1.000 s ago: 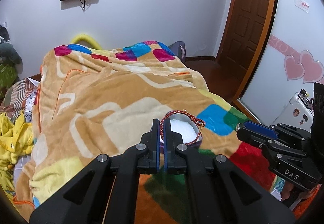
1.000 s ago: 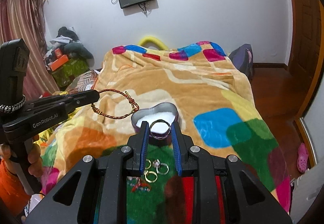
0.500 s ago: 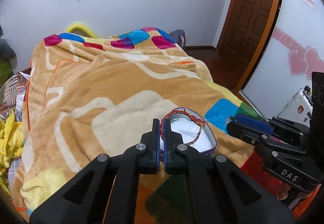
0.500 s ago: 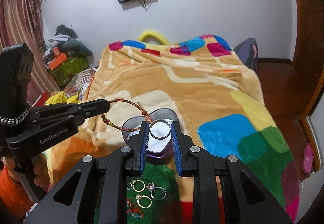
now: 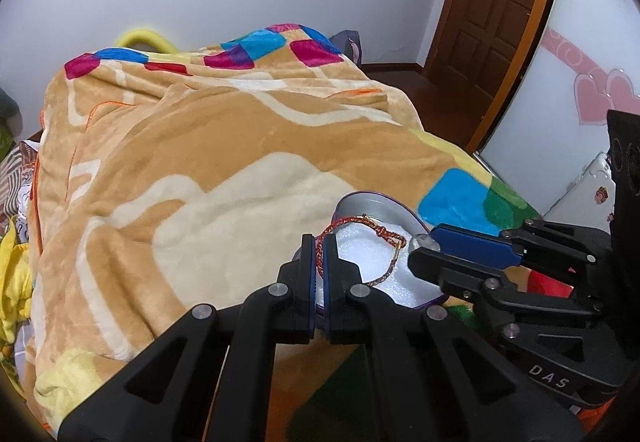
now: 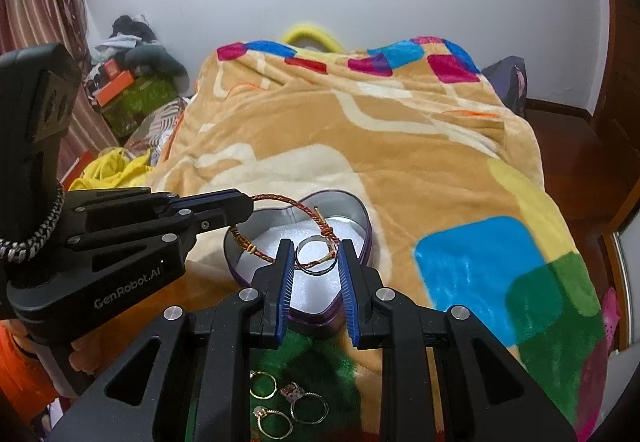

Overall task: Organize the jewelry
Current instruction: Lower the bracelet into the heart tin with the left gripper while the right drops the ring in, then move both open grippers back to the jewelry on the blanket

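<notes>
A heart-shaped tin (image 6: pixel 362 220) with white foam lining sits on the blanket; it also shows in the left wrist view (image 5: pixel 352 204). My left gripper (image 5: pixel 319 242) is shut on a red braided bracelet (image 5: pixel 380 232) and holds it over the tin; the bracelet also shows in the right wrist view (image 6: pixel 298 204). My right gripper (image 6: pixel 315 254) is shut on a silver ring (image 6: pixel 314 261), just above the foam. The bracelet's loop hangs across the ring.
Three loose rings (image 6: pixel 288 404) lie on the green patch of the blanket (image 6: pixel 400 146) under my right gripper. Clothes and boxes (image 6: pixel 132 82) are piled at the left of the bed. A wooden door (image 5: pixel 492 6) stands at the far right.
Both grippers have moved forward and down over the tin. The bracelet and the ring now hang right above the foam, overlapping each other.
</notes>
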Motion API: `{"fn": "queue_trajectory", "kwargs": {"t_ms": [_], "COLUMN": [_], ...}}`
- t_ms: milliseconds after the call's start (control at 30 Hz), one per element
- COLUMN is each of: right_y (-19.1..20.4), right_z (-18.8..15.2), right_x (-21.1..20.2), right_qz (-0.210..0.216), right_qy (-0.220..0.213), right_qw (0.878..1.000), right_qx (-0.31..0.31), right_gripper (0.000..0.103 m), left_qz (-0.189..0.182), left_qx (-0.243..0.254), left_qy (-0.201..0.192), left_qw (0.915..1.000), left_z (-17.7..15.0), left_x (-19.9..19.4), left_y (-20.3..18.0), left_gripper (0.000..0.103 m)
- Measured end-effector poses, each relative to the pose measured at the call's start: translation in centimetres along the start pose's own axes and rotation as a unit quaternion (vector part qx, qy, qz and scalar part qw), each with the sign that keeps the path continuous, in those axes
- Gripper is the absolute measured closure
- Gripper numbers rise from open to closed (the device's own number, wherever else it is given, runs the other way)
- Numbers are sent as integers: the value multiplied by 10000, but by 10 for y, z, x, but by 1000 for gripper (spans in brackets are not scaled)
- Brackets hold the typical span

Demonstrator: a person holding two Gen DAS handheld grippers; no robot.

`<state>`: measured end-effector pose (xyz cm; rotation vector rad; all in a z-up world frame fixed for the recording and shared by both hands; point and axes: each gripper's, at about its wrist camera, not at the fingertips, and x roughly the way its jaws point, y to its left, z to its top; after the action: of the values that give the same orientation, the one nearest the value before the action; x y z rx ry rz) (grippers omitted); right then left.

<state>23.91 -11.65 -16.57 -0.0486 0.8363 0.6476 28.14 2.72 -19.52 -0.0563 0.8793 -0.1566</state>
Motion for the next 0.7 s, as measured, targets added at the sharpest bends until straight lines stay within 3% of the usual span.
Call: {"fn": "queue_trajectory", "kwargs": {"t_ms": [367, 567, 700], "right_y": [0, 3, 4], "right_z": [3, 4, 3], "right_x": [4, -4, -19], "right_qz": [-19, -117, -184], "right_qy": [189, 173, 46], "right_qw": [9998, 9997, 9998], "right_qx": [-57, -105, -92], "right_gripper": [83, 77, 77], "left_qz": [-68, -39, 55], "left_qx": [40, 38, 66], "left_qy": [94, 21, -79], "left_qw": [9999, 10000, 9999], "left_z": [0, 0, 0], "left_x": [1, -13, -29], "left_y": [0, 1, 0], "left_gripper": [99, 95, 84]}}
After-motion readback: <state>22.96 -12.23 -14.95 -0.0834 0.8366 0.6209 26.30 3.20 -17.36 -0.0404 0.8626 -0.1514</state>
